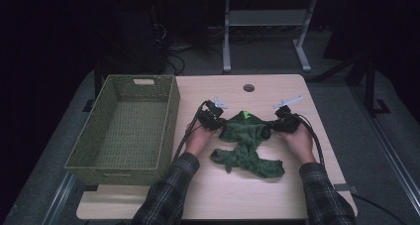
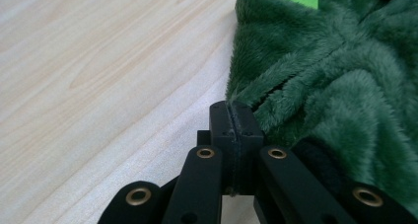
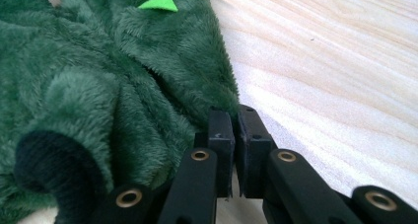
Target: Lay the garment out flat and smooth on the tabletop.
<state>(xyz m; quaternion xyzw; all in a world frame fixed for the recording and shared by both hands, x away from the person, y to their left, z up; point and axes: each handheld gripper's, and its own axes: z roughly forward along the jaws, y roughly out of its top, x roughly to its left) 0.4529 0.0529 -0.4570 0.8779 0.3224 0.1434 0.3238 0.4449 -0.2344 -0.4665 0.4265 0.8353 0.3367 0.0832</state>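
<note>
A dark green fleece garment lies crumpled on the wooden table, with a bright green spike at its far edge. My left gripper sits at the garment's left edge. In the left gripper view its jaws are pressed together with the fleece edge caught at their tips. My right gripper is at the garment's right edge. In the right gripper view the pads stand nearly together against the fleece hem, beside a dark cuff.
An empty green woven basket stands on the table's left side, close to my left hand. A round cable hole is at the table's far edge. Bare wood lies in front of the garment, and a desk frame stands on the floor beyond.
</note>
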